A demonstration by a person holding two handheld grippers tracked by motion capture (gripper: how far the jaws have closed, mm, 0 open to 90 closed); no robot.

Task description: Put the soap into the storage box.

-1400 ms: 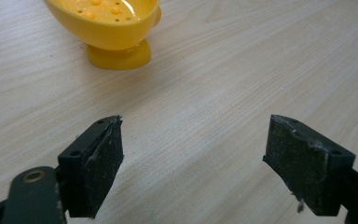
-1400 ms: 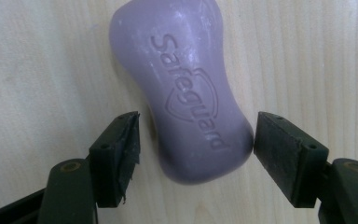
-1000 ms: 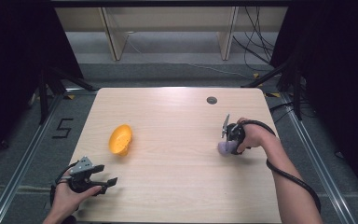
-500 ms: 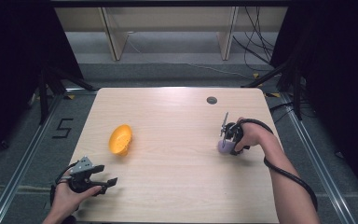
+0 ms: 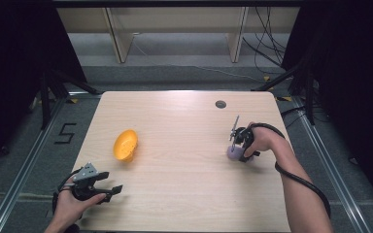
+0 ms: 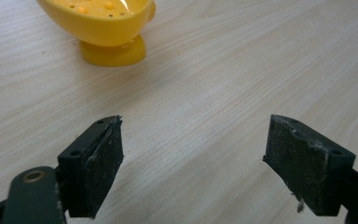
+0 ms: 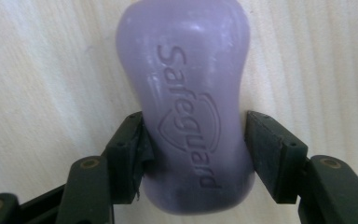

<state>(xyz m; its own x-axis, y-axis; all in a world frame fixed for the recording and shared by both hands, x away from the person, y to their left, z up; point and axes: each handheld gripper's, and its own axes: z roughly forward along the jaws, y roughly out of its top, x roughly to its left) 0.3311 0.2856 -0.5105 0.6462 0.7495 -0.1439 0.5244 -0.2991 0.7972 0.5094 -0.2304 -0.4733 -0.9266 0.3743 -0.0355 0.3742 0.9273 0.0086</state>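
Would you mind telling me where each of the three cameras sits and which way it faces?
High view: above the person's side, looking forward and down on the table; both forearms, left gripper, right gripper.
Left gripper view: rides the left gripper, looking low across the wood at the yellow soap dish; open jaws.
Right gripper view: rides the right gripper, looking down on the purple soap bar; jaws have just been closing on it, pads at its sides.
Shared: high view also shows the dish and bar.

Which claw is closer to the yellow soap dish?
The left claw. It sits open near the table's front edge, just below the yellow soap dish. The right claw is far across the table, its jaws closing around the purple soap bar.
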